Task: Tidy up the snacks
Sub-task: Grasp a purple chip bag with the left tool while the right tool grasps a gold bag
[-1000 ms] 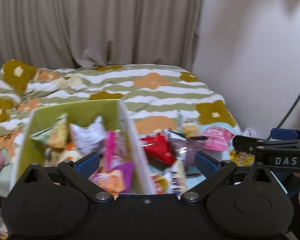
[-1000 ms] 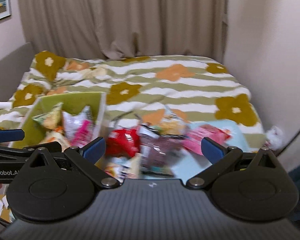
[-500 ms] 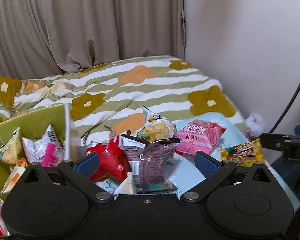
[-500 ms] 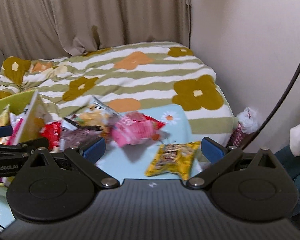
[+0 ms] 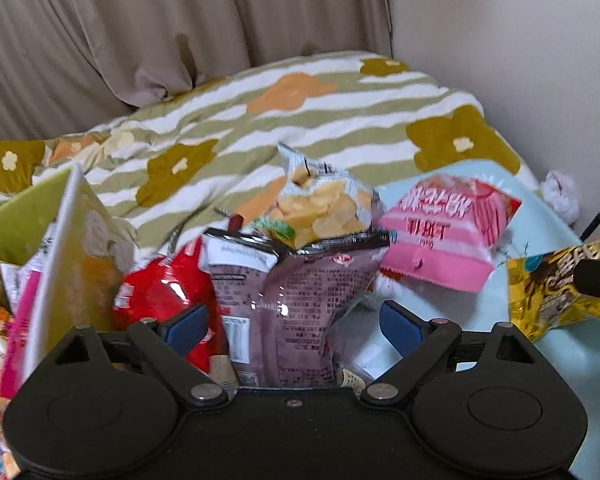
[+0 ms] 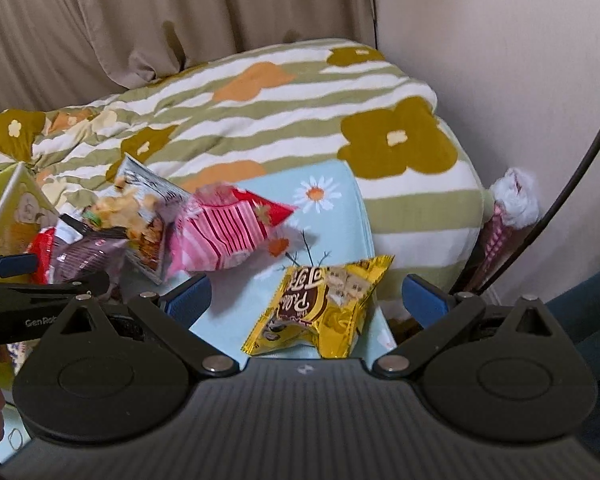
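Snack bags lie on a light blue daisy cloth [image 6: 332,208] on the bed. My left gripper [image 5: 294,326] is open, its jaws either side of a mauve bag [image 5: 296,300]. A red bag [image 5: 160,292], a chip bag [image 5: 320,200] and a pink striped bag [image 5: 440,232] lie around it. A green box [image 5: 66,248] with several snacks stands at the left. My right gripper [image 6: 306,300] is open and empty, with a yellow chocolate snack bag [image 6: 324,304] lying between its jaws. The pink bag [image 6: 224,236] lies to its left.
A green striped flower duvet [image 5: 300,120] covers the bed behind the snacks. Beige curtains [image 6: 160,12] hang at the back and a wall stands at the right. A dark cable [image 6: 572,184] and a crumpled wrapper [image 6: 514,200] sit by the bed's right edge.
Both grippers have swung right and come closer to the snacks. The green box has slid to the left edge. The yellow bag now lies between the right jaws.
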### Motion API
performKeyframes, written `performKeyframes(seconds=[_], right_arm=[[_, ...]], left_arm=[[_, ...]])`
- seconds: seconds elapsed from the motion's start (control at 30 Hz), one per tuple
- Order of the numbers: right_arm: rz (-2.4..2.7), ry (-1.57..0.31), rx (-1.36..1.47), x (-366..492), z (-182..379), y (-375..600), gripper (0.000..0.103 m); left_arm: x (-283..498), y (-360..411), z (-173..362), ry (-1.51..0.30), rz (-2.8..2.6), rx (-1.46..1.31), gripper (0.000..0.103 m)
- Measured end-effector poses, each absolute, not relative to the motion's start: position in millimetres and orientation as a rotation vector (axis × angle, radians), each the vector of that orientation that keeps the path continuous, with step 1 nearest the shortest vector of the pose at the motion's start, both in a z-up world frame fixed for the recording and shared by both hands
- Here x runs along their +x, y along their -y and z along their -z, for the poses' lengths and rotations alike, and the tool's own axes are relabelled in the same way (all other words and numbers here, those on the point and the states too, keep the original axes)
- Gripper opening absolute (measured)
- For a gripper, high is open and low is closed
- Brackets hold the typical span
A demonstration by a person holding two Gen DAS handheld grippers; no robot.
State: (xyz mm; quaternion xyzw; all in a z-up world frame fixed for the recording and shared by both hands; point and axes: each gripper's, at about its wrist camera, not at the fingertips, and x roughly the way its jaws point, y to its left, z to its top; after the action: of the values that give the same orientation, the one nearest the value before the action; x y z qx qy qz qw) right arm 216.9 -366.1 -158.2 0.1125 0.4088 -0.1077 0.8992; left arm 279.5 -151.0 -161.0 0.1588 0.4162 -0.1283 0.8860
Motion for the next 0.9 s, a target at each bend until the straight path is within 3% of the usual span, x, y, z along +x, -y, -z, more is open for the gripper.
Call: performKeyframes(seconds=[0.13, 0.23, 0.37, 0.9], right_arm=[[0.258, -0.870, 0.224, 220, 171, 362, 0.103], [0.272, -0.879, 0.222, 223, 179, 361, 0.103], [0.289, -0.891, 0.223, 226, 187, 358, 0.103], [0.294, -0.892, 0.180, 242, 193, 344, 0.102]], left_arm=[[286, 154, 175, -0.896, 0.273, 0.359, 0.087], [287, 156, 180, -0.900, 0.273, 0.382, 0.070], [288, 157, 182, -0.909, 0.285, 0.374, 0.062], [281, 151, 170, -0.923, 0.300, 0.327, 0.058]])
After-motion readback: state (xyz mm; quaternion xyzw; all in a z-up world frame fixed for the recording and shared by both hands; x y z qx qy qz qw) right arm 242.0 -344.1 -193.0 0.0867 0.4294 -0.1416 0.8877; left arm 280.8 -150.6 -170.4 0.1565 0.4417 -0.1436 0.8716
